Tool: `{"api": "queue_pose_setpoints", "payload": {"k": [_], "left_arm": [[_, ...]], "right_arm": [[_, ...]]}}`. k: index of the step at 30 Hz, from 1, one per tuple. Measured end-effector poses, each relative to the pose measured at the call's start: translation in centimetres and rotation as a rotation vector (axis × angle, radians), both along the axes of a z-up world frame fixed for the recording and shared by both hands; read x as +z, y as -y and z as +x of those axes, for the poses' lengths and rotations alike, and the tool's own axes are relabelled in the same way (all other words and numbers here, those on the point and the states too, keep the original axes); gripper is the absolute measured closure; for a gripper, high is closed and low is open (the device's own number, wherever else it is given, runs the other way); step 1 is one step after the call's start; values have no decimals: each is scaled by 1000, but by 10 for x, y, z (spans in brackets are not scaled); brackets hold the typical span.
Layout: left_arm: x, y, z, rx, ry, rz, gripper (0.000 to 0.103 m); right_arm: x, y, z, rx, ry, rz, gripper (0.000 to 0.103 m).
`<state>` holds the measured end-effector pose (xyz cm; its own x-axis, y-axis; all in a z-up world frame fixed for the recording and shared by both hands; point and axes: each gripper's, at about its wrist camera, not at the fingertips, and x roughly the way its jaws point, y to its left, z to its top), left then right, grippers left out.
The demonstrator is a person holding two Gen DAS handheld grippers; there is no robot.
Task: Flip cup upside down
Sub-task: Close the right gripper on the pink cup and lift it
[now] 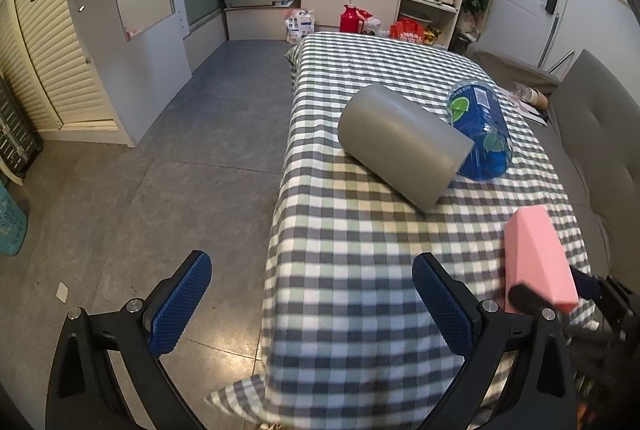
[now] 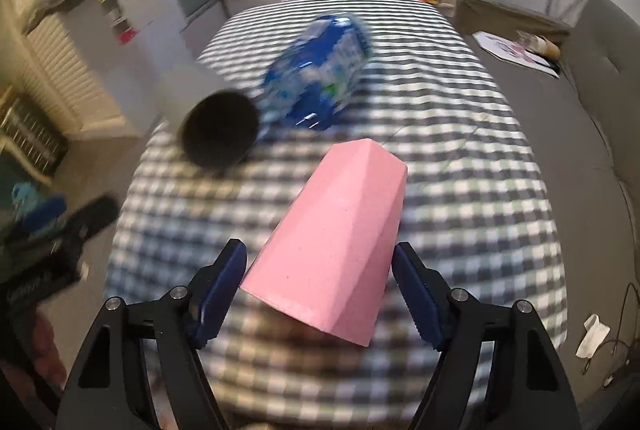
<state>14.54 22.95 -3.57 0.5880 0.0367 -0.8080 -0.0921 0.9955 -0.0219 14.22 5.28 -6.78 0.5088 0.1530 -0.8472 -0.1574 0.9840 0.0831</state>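
Observation:
A pink faceted cup [image 2: 336, 238] is held between the blue pads of my right gripper [image 2: 320, 294], tilted above the checked table, its closed base pointing away and its wide rim toward the camera. It also shows in the left wrist view [image 1: 536, 262] at the right. My left gripper [image 1: 312, 306] is open and empty, hovering over the table's near left edge. A grey cup [image 1: 400, 142] lies on its side mid-table; the right wrist view shows its dark mouth [image 2: 220, 128].
A blue plastic bottle [image 1: 480, 130] lies on its side touching the grey cup. The checked tablecloth [image 1: 360, 250] drops to the tiled floor [image 1: 180, 150] on the left. A grey sofa [image 1: 600, 134] runs along the right. Cabinets stand at the back.

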Motion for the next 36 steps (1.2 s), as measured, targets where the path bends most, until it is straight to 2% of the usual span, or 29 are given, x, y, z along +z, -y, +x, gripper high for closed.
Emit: {"api": "queue_pose_setpoints", "payload": {"k": [4, 13, 15, 18, 24, 28, 30, 36], "left_arm": [[5, 0, -13, 7, 6, 11, 0], [14, 12, -23, -6, -3, 40, 0], [17, 18, -22, -12, -5, 58, 0], [19, 28, -22, -23, -1, 86, 0], [29, 52, -17, -53, -5, 105, 0], [36, 81, -12, -112, -1, 125, 0], [37, 94, -10, -137, -3, 132, 0], [33, 143, 3, -246, -66, 83, 0]], "right_arm": [[2, -10, -24, 72, 17, -56, 29], [-1, 2, -29, 56, 10, -32, 29], [3, 7, -29, 55, 7, 2, 29], [12, 13, -32, 48, 28, 21, 21], [39, 34, -41, 36, 89, 62, 16], [52, 58, -43, -13, 124, 8, 16], [56, 73, -42, -57, 139, -56, 16], [54, 117, -36, -146, 158, -114, 16]]}}
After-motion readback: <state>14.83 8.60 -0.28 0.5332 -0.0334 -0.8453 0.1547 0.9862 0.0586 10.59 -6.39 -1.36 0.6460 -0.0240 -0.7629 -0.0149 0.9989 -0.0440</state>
